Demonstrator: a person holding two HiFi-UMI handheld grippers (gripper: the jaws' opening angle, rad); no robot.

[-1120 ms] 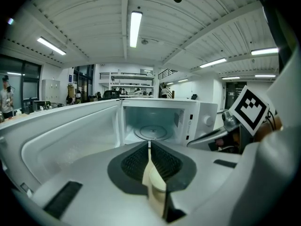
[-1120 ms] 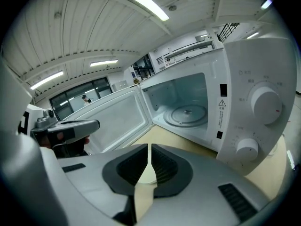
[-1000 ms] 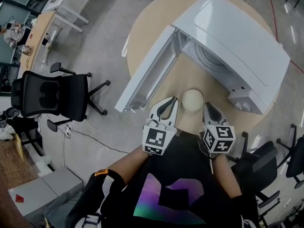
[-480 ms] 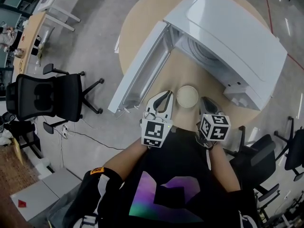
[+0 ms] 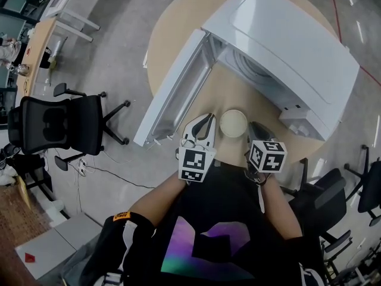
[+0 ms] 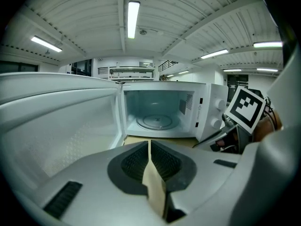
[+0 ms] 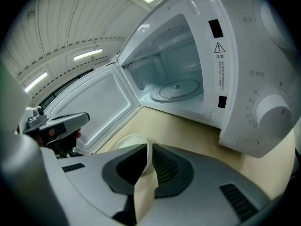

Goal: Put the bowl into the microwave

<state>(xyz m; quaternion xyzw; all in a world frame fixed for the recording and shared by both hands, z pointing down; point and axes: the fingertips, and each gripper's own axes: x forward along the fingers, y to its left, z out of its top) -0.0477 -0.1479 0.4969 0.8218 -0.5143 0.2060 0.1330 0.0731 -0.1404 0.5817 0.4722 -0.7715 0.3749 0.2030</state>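
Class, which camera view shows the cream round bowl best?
The head view: the cream round bowl shows whole, from above. The right gripper view shows only part of its rim behind the jaws; the left gripper view shows none.

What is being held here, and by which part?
The right claw is shut on the bowl at its rim; the left claw is shut, empty.

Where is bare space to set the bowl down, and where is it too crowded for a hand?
Free: the microwave cavity with its bare turntable, and the table strip between the cavity and the bowl. Crowded: beside the bowl, flanked by the left gripper, the right gripper and the open door.
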